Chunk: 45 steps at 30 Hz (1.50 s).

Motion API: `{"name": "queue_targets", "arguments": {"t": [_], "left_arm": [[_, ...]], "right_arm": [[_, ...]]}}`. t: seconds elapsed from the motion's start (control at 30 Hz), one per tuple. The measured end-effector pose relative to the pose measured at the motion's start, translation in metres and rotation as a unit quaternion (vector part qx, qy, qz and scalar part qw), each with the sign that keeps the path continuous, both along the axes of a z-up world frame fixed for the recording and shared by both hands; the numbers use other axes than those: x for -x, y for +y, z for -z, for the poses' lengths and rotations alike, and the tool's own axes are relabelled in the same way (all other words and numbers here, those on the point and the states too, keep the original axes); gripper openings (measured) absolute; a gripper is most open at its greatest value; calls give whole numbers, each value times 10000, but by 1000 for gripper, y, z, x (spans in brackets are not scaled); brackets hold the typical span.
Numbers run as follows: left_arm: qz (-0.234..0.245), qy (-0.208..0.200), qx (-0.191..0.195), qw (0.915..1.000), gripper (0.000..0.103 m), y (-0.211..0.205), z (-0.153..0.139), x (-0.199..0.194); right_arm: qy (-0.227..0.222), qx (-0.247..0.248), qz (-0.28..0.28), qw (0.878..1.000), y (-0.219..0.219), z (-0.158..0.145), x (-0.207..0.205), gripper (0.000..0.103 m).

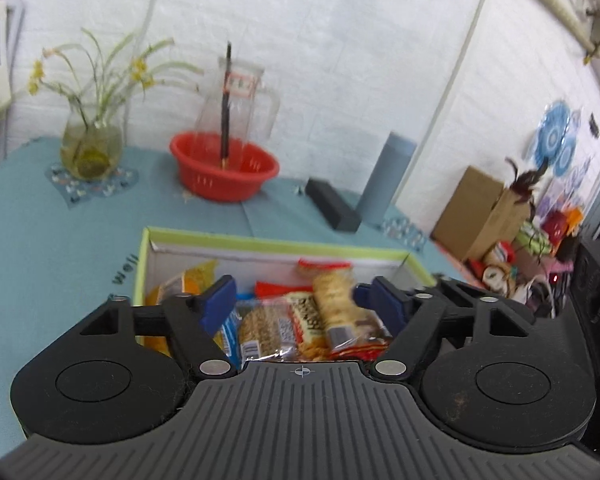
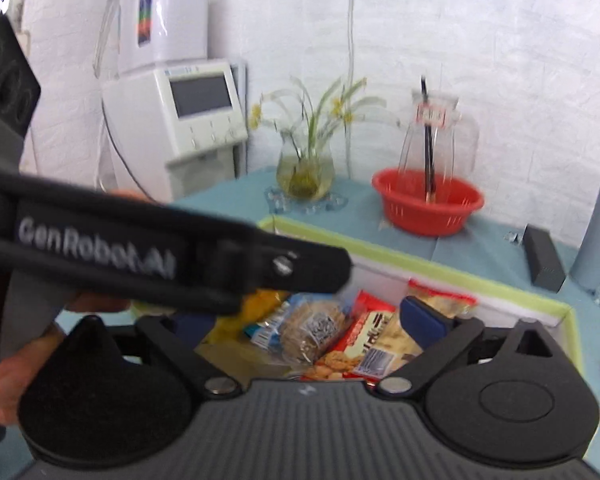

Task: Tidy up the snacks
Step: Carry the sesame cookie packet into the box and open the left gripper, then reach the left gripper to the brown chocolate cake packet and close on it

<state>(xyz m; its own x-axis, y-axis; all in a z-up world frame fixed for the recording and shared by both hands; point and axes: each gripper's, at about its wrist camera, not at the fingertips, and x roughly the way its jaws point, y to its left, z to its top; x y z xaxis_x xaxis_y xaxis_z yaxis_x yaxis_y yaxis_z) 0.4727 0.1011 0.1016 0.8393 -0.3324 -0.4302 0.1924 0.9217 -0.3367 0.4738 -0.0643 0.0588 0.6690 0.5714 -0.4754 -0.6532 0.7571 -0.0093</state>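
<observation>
Both grippers, left (image 1: 296,300) and right (image 2: 312,320), are hanging with jaws open over the snacks (image 1: 300,320) in the box (image 1: 260,245), low in the frame.

One green-rimmed box (image 1: 260,245) holds at least six snack packets (image 1: 296,320); the pile overlaps, so the exact count is unclear. Far left stands one vase (image 1: 91,152) of flowers. Beside it sits one red basket (image 1: 225,168) with one clear jug (image 1: 240,108) in it. Far right are one black block (image 1: 332,204) and one grey cylinder (image 1: 386,176). Two grippers appear: left (image 1: 296,294) and right (image 2: 296,316).
</observation>
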Motion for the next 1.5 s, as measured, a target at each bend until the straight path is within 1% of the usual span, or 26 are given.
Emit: {"name": "queue_targets", "arguments": {"t": [0.07, 0.13, 0.2, 0.23, 0.33, 0.43, 0.5, 0.57, 0.6, 0.63, 0.67, 0.7, 0.73, 0.77, 0.83, 0.9, 0.97, 1.07, 1.17, 1.23, 1.27, 1.33, 1.4, 1.43, 1.5], "left_arm": [[-14, -288, -51, 9996, 69, 5, -12, 24], [-51, -441, -86, 9990, 74, 11, -18, 48], [-148, -468, -77, 9988, 75, 19, -17, 73], [-197, -426, -72, 9989, 76, 23, -13, 83], [-527, -81, -112, 9985, 77, 35, 11, 112], [-754, 353, -174, 9964, 77, 47, 40, 132], [-878, 617, -203, 9940, 76, 55, 56, 138], [-924, 809, -215, 9922, 75, 63, 65, 138], [-865, 858, -222, 9923, 73, 66, 70, 135], [-861, 915, -233, 9918, 68, 69, 73, 132], [-875, 995, -243, 9909, 65, 71, 76, 128], [-797, 1049, -241, 9910, 60, 72, 79, 122], [-664, 1110, -231, 9913, 55, 73, 83, 118], [-653, 1139, -271, 9910, 56, 72, 86, 117], [-582, 1018, -471, 9920, 51, 66, 84, 123], [-384, 947, -594, 9930, 51, 56, 83, 132], [-162, 944, -605, 9936, 51, 46, 83, 142], [169, 937, -638, 9934, 54, 25, 83, 164], [444, 845, -790, 9923, 59, -1, 83, 188], [745, 743, -865, 9907, 62, -23, 84, 196], [921, 707, -906, 9891, 62, -35, 84, 196], [1256, 617, -1029, 9848, 61, -55, 81, 192], [1502, 587, -1184, 9798, 59, -71, 81, 185], [1509, 590, -1207, 9794, 56, -75, 79, 181], [1282, 601, -1107, 9837, 51, -72, 70, 180]], "right_arm": [[-218, -156, 8, 9996, -13, -12, 25, 102], [-322, -256, -67, 9991, -24, -17, 54, 102], [-216, -348, -228, 9989, -29, -15, 80, 102], [-55, -392, -359, 9986, -29, -11, 91, 103], [504, -414, -795, 9947, -21, 12, 121, 103], [892, -153, -1031, 9905, 2, 42, 139, 103], [1159, 7, -1119, 9869, 18, 58, 141, 103], [1352, 120, -1113, 9845, 33, 70, 137, 102], [1438, 191, -1040, 9839, 41, 76, 132, 102], [1507, 212, -966, 9836, 47, 80, 128, 102], [1588, 205, -925, 9827, 54, 83, 125, 102], [1556, 159, -923, 9834, 58, 82, 124, 102], [1630, 145, -927, 9822, 62, 82, 123, 102], [1676, 103, -928, 9814, 64, 81, 125, 102], [1751, 50, -965, 9798, 65, 76, 135, 102], [1740, 107, -930, 9803, 61, 74, 151, 102], [1720, 185, -863, 9811, 52, 74, 170, 102], [1745, 154, -793, 9813, 37, 74, 205, 102], [1620, 124, -629, 9847, 18, 75, 241, 102], [1558, 89, -477, 9866, 7, 75, 259, 102], [1552, 69, -352, 9872, 2, 76, 264, 102], [1369, 196, -45, 9904, -6, 77, 275, 102], [1372, 139, -25, 9904, -16, 78, 280, 102], [1399, 124, -15, 9901, -20, 77, 282, 102], [1521, -26, -129, 9883, -30, 72, 281, 103]]}}
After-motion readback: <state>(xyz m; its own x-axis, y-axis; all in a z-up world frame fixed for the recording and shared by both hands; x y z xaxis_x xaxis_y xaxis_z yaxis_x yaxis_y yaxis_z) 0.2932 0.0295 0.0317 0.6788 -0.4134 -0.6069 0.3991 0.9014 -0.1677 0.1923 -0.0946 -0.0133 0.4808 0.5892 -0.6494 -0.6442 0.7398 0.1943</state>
